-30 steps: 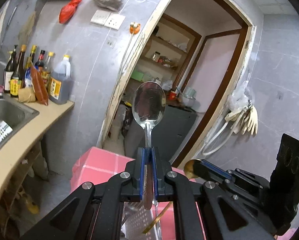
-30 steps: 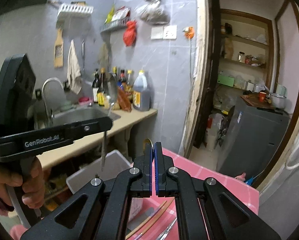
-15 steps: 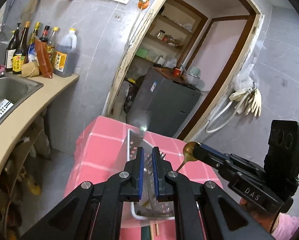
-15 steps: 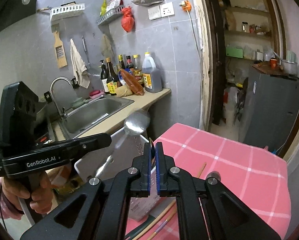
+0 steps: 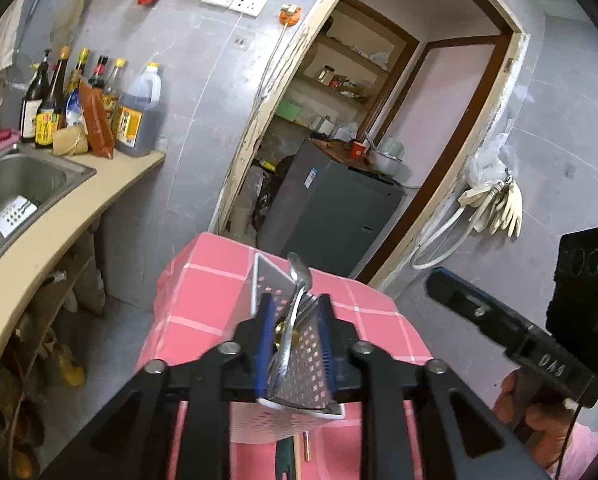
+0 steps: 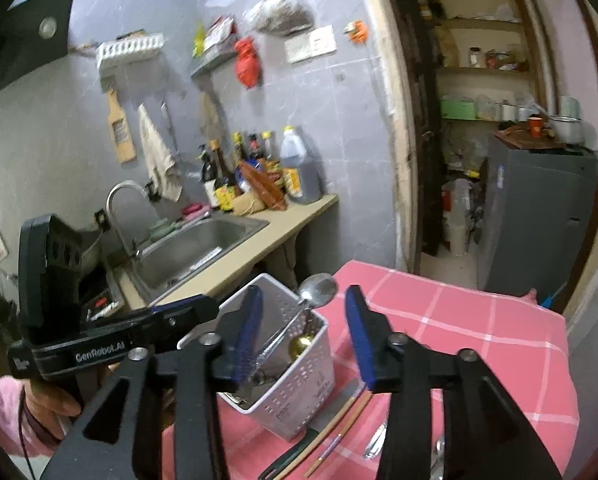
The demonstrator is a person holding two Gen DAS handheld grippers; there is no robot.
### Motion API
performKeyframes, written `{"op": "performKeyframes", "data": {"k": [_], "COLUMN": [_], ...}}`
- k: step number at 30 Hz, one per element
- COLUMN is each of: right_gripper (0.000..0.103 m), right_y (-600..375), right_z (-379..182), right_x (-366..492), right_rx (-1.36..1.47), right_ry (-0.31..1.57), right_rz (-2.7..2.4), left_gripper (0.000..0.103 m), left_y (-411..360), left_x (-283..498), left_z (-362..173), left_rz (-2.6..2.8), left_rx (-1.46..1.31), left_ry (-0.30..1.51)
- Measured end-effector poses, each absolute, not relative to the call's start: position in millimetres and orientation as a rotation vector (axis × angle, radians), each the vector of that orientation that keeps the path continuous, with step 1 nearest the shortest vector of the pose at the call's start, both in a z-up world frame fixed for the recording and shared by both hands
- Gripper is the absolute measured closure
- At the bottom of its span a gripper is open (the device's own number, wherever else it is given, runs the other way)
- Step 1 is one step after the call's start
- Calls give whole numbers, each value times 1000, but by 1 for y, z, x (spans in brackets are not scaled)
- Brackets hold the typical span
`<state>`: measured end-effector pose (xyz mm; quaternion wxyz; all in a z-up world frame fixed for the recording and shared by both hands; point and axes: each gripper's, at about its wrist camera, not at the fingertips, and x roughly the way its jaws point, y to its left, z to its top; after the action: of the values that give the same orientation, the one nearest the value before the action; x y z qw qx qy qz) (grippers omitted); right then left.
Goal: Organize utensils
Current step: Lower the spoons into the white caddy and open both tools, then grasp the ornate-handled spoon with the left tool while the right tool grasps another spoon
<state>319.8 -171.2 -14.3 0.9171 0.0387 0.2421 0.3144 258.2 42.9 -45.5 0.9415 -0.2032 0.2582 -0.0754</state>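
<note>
A white perforated basket (image 6: 299, 384) stands on the pink checked table (image 6: 459, 320). A silver spoon (image 6: 319, 290) leans in it, bowl up, beside a gold spoon (image 6: 299, 346). In the left wrist view the silver spoon (image 5: 297, 300) stands loose between the blue pads of my left gripper (image 5: 295, 300), whose jaws are opening above the basket (image 5: 299, 368). My right gripper (image 6: 304, 296) hovers over the basket with its jaws opening wide and nothing pressed between them. Each gripper also shows in the other's view: the left gripper (image 6: 187, 306), the right gripper (image 5: 439, 280).
Chopsticks (image 6: 339, 428), a green-handled knife (image 6: 295, 452) and more cutlery (image 6: 379, 440) lie on the cloth in front of the basket. A counter with a sink (image 6: 203, 240) and bottles (image 5: 99, 112) is at the left. A doorway with a grey appliance (image 5: 331, 208) is behind.
Both grippers came down over the basket and parted their jaws. The silver spoon, gripped upright before, now rests in the basket, and the gold spoon left the right gripper and lies there too.
</note>
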Motion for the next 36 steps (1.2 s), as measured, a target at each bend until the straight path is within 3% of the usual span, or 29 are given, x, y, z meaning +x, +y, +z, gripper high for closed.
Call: {"op": "performKeyframes", "data": {"k": [4,7,11,14,21,33,36], "right_gripper": [50,31,9,1,1,1,7], "right_y": [-195,-221,-260,-283,-321,-371,-376], "right_z": [-6,-1,0,0,-22,-104,-119], "right_x": [307,292,270,255,238,252,265], "right_rx": [115,139,175,190,196,260,280], "right_ry": [458,417,372,348,416,672,719], "right_rz": [568,481,365,292,194,249,273], "left_gripper": [59,50,30,19,8,8,10], "left_y": [34,21,-4,-22,-62,-119,-126], "left_x": [252,245,234,226,213,231,251], "left_z": [-38,-29,-18,-14,-18,-50,-62], "left_rz": [-163,-175,-196,-204,-235,-296,-269], "left_rx": [-409,-379,-320,-289,-207,-107,-114], "left_ry": [498,465,421,396,403,562,628]}}
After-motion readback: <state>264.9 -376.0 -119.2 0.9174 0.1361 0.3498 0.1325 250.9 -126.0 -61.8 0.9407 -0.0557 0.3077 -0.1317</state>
